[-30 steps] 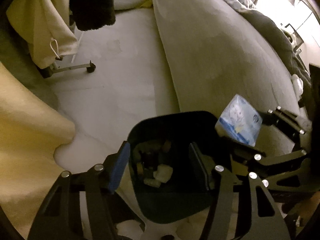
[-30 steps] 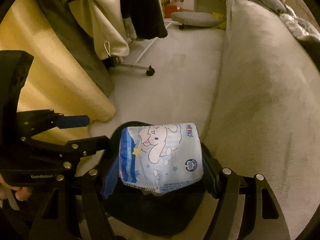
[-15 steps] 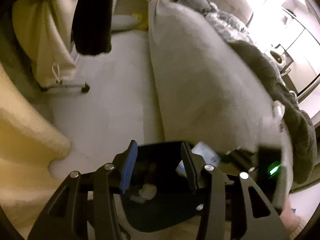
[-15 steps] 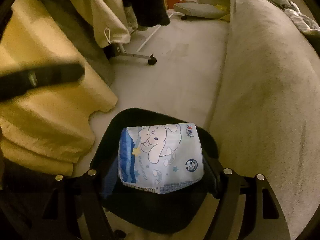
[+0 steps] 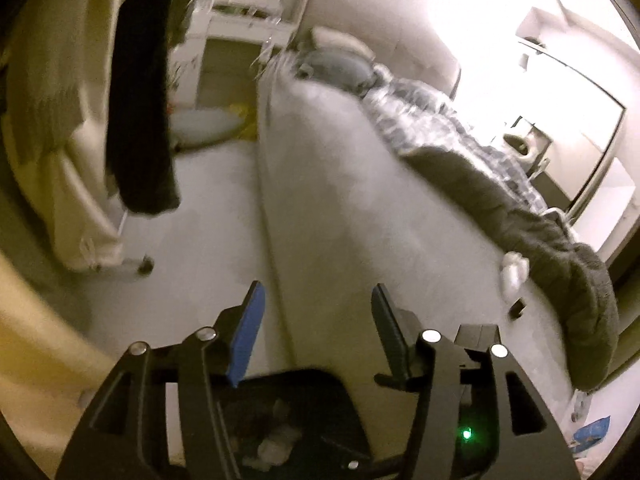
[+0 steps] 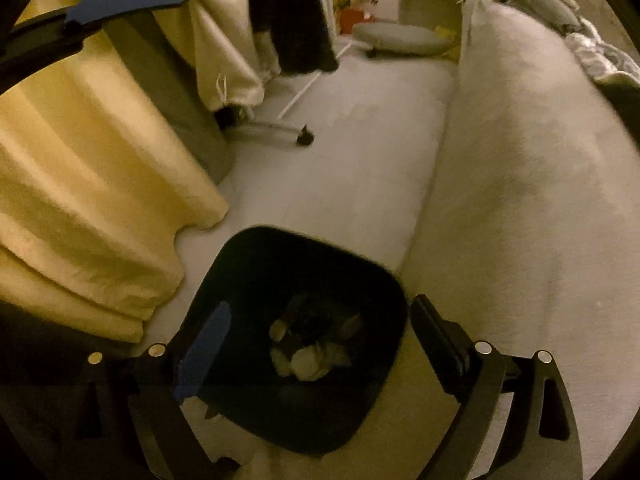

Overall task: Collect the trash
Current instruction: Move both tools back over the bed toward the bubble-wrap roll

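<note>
A black trash bin (image 6: 304, 396) stands on the floor between the bed and a yellow curtain, with crumpled trash (image 6: 308, 356) at its bottom. My right gripper (image 6: 320, 344) is open and empty right above the bin's mouth. The blue and white tissue pack is not visible. My left gripper (image 5: 316, 320) is open and empty, raised and pointing along the bed edge; the bin (image 5: 296, 424) shows low in that view. A white crumpled tissue (image 5: 514, 270) and a small dark object (image 5: 519, 309) lie on the bed. A blue wrapper (image 5: 592, 434) lies on the floor at far right.
A grey bed (image 6: 520, 208) with a dark blanket (image 5: 540, 240) fills the right. A yellow curtain (image 6: 80, 184) hangs left. A clothes rack on wheels (image 6: 304, 138) with hanging garments stands behind. A grey cushion (image 6: 400, 36) lies at the far end.
My right gripper opened and the blue and white tissue pack left its jaws. My left gripper lifted and tilted up away from the bin toward the bed.
</note>
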Available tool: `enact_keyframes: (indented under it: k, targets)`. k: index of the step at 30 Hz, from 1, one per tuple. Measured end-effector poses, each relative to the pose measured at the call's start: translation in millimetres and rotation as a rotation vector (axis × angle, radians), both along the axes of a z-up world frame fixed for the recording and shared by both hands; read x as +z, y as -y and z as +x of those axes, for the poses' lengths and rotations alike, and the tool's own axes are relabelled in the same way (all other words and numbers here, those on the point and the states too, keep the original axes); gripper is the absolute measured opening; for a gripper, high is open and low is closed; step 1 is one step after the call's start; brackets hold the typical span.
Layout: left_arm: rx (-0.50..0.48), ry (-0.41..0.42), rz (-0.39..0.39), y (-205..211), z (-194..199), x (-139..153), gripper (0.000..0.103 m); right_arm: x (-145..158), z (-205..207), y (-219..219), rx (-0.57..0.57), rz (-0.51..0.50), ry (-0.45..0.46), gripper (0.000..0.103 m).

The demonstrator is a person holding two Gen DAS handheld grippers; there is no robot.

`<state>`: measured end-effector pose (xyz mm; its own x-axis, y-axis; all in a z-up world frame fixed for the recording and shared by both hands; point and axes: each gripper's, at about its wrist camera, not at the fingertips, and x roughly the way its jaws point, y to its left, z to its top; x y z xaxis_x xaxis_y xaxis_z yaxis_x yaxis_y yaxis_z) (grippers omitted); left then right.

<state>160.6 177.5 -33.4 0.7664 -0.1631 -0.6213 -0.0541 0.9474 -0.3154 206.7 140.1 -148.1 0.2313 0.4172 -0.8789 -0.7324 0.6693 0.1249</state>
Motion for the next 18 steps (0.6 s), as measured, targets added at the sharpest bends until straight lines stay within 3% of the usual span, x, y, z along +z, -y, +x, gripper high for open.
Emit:
enact_keyframes:
  k: [8,14,18]
  targets:
    - [-0.052,0.122,0.088,37,11,29,0.067,37,2,42,-0.027,0.059,0.124,0.093]
    - [-0.088,0.192,0.077,62,26,39,0.074,55,13,79,-0.083,0.086,0.191,0.094]
    - [-0.13,0.187,0.063,85,40,35,0.075,64,21,110,-0.139,0.098,0.218,0.094]
